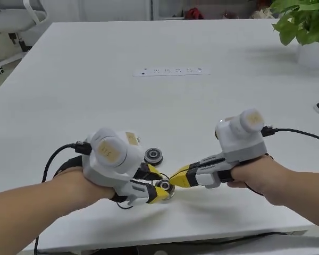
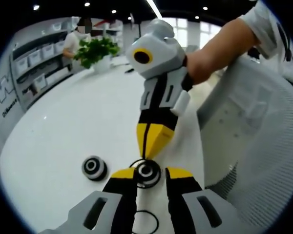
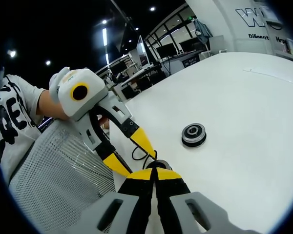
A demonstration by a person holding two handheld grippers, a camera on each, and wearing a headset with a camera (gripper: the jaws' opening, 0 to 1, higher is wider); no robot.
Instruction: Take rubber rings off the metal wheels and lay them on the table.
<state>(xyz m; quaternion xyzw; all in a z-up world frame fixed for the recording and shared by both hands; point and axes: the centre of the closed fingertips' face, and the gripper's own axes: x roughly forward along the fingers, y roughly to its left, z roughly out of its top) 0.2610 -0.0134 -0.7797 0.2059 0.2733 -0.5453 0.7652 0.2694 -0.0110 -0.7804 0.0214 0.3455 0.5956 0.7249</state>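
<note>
Head view: we are holding the metal wheel by the table's near edge. Left gripper view: the left gripper is clamping it. Right gripper view: the right gripper, jaws together, is nipping its rubber ring; we should pull steadily outward.

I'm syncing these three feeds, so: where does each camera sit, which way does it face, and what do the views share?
Head view: on the person's head, looking forward and down at the table; both forearms show, holding the left gripper and right gripper.
Left gripper view: on the left gripper, looking along its jaws at the held metal wheel; the right arm shows.
Right gripper view: on the right gripper, facing the left gripper and the person's shirt.
Shared: all three show the second wheel on the table.
</note>
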